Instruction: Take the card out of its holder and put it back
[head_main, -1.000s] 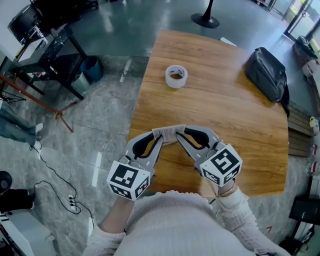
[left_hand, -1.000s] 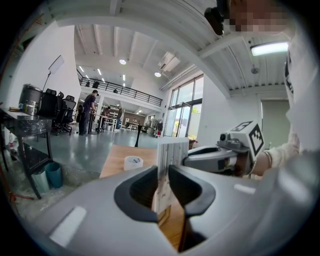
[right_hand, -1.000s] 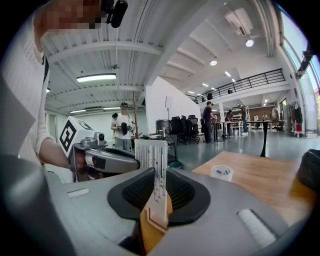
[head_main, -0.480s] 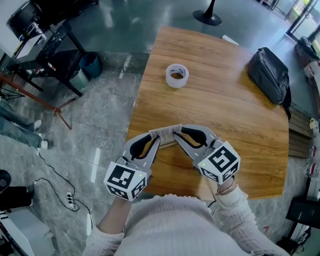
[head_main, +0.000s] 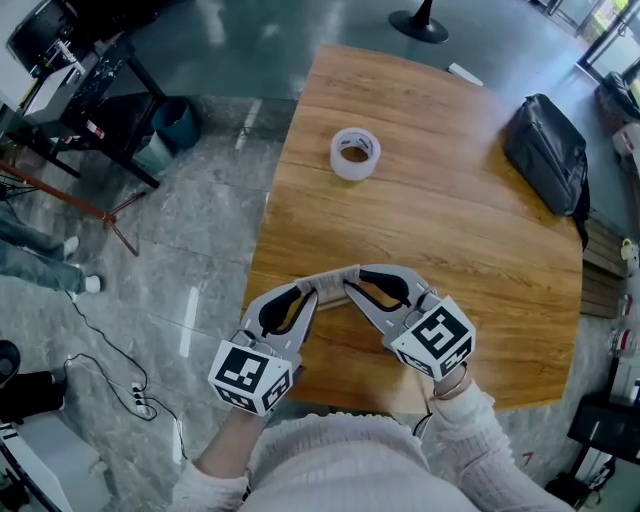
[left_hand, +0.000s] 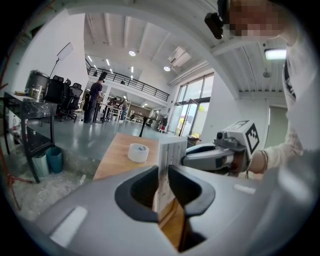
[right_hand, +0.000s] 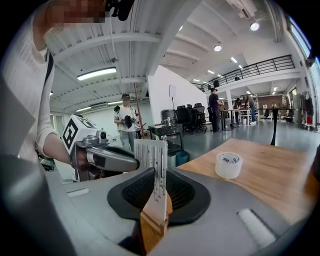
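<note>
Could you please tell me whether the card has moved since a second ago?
Yes. In the head view the card has drawn away from the tape roll, toward the near edge of the table.

Small white card holder (head_main: 335, 279), flat, w/ thin dark stripes of print down its face. Held up off the table (head_main: 450, 200), just over its near edge, standing on edge approx. upright. One end pinched in left gripper (head_main: 318, 287), other end in right gripper (head_main: 349, 286). The card is prob. inside; can't tell it apart from the holder.
</note>
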